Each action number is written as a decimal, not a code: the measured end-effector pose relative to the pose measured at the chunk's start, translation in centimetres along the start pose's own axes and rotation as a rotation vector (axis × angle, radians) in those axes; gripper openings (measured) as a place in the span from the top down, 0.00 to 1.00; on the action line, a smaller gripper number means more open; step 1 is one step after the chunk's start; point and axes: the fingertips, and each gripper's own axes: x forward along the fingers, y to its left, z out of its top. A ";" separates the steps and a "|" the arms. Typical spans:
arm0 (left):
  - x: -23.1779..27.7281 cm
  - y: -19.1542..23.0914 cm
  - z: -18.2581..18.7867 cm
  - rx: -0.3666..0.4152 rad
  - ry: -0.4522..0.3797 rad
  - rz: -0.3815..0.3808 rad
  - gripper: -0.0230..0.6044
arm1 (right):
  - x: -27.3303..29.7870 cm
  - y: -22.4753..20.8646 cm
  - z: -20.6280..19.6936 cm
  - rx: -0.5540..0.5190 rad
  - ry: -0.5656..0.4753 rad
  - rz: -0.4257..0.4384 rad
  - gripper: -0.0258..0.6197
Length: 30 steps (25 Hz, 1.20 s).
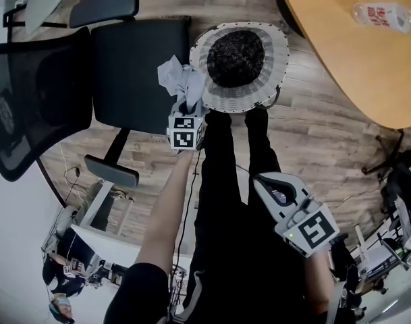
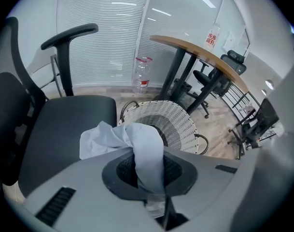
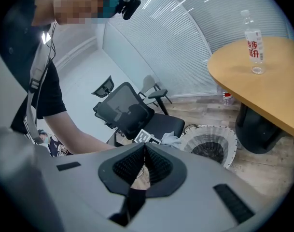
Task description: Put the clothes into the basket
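Note:
A light grey-blue cloth [image 1: 180, 79] hangs bunched from my left gripper [image 1: 187, 106], which is shut on it. In the head view the cloth hangs between the black chair seat and the left rim of the white wicker basket [image 1: 281, 52], whose inside is dark. In the left gripper view the cloth [image 2: 137, 146] drapes over the jaws of the left gripper [image 2: 149, 168], with the basket [image 2: 181, 122] just beyond. My right gripper [image 1: 260, 179] is low at the right, over the person's legs, shut with nothing in it. In the right gripper view the right gripper [image 3: 145, 151] has its pads touching, and the basket [image 3: 229, 146] and cloth [image 3: 172, 139] lie ahead.
A black office chair [image 1: 134, 73] stands left of the basket. A wooden table [image 1: 367, 52] with a water bottle [image 1: 384, 13] fills the upper right. Another bottle [image 2: 143, 74] stands on the floor behind the basket. The person's black-trousered legs [image 1: 232, 181] reach the basket.

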 end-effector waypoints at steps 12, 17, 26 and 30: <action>4.1 -7.7 2.4 0.110 0.008 -0.101 0.87 | -4.5 -3.9 -1.6 0.065 -0.025 -0.026 0.93; 5.9 -9.6 2.0 0.138 0.028 -0.129 0.88 | -5.0 -4.8 -2.8 0.095 -0.017 -0.035 0.93; 10.6 -11.0 0.1 0.180 0.068 -0.135 0.87 | -4.6 -8.1 -5.5 0.132 0.018 -0.043 0.93; 12.5 -9.6 -2.3 0.161 0.112 -0.106 0.87 | -3.8 -9.1 -6.3 0.144 0.028 -0.042 0.93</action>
